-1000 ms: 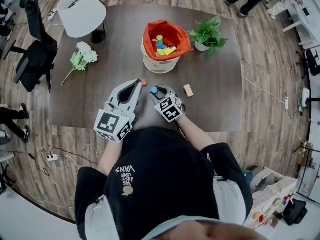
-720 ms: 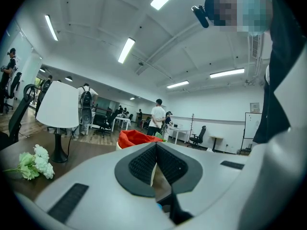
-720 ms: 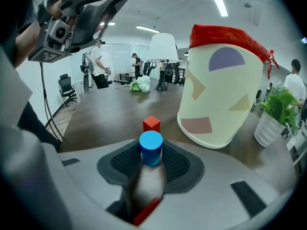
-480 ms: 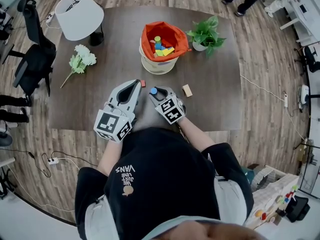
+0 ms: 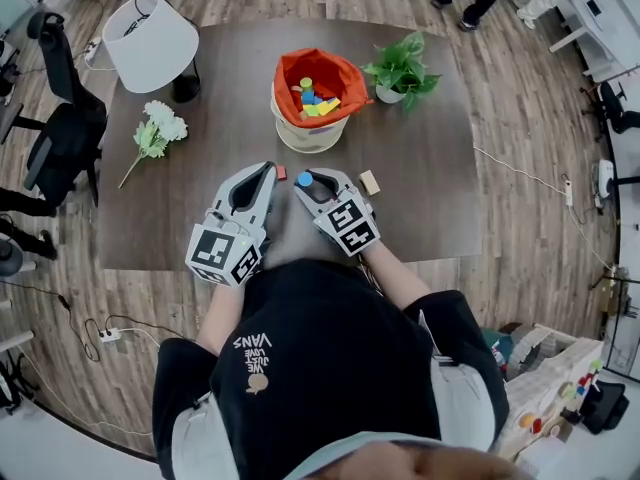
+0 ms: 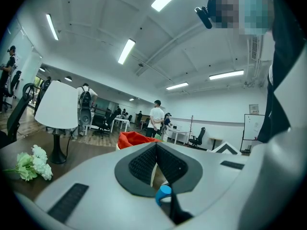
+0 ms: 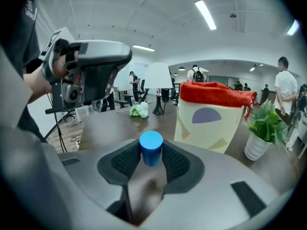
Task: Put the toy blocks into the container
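My right gripper (image 5: 303, 180) (image 7: 151, 152) is shut on a blue cylinder block (image 7: 151, 148) (image 5: 304, 179), held upright above the table a little in front of the container. The container (image 5: 310, 126) (image 7: 211, 123) is a cream tub with an orange-red lining and holds several coloured blocks (image 5: 312, 100). My left gripper (image 5: 270, 169) (image 6: 156, 147) hovers beside the right one, shut and holding nothing. A small red block (image 5: 281, 173) lies on the table by its tip. A plain wooden block (image 5: 369, 182) lies right of the right gripper.
On the dark table (image 5: 430, 208) stand a potted plant (image 5: 400, 68) right of the container and a white-shaded lamp (image 5: 150, 33) at the back left. White flowers (image 5: 155, 133) lie at the left. Office chairs (image 5: 60, 138) and people stand around.
Both grippers keep their places and the blue cylinder stays gripped. Only the head view has shifted a little.
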`<state>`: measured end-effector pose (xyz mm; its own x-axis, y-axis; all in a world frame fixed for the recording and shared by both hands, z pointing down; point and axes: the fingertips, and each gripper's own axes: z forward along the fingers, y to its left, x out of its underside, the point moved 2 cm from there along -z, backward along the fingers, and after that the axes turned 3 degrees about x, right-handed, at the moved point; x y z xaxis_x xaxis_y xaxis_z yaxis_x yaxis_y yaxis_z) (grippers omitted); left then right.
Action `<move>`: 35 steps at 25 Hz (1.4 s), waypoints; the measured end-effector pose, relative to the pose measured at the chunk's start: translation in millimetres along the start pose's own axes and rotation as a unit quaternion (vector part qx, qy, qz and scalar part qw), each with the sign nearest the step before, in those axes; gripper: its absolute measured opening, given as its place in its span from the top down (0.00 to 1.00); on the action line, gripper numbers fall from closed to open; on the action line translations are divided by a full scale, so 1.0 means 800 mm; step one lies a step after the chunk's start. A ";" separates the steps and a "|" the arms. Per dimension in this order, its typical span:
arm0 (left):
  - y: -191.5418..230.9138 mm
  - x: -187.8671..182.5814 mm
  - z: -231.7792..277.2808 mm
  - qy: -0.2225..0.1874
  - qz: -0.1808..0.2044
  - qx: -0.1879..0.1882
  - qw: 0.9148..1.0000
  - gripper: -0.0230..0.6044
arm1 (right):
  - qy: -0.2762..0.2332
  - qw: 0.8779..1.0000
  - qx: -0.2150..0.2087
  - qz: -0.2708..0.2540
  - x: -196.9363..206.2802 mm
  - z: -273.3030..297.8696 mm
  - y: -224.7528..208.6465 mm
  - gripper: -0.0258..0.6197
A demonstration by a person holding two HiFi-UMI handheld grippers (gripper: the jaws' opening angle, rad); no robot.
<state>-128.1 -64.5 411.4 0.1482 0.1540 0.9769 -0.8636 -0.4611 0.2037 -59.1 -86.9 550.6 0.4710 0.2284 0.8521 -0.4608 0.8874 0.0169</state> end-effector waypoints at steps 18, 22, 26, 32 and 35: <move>0.001 -0.008 0.009 -0.005 0.002 0.011 1.000 0.95 | -0.099 0.994 0.032 0.011 -0.130 -0.095 -0.023 0.73; -0.002 -0.009 0.014 -0.004 0.002 0.016 1.000 0.95 | -0.114 0.993 0.039 0.010 -0.143 -0.109 -0.030 0.73; -0.006 -0.010 0.019 -0.002 0.005 0.021 1.000 0.95 | -0.118 0.992 0.038 0.021 -0.148 -0.115 -0.037 0.73; -0.007 -0.012 0.020 -0.003 0.008 0.022 1.000 0.95 | -0.119 0.991 0.044 0.029 -0.150 -0.114 -0.052 0.73; -0.007 -0.012 0.021 -0.002 0.009 0.019 1.000 0.95 | -0.123 0.991 0.049 0.027 -0.155 -0.112 -0.059 0.73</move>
<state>-117.1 -78.0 401.8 0.1348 0.1424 0.9806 -0.8468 -0.4974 0.1886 -28.6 -120.9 397.2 0.2528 0.1589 0.9544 -0.5563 0.8309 0.0090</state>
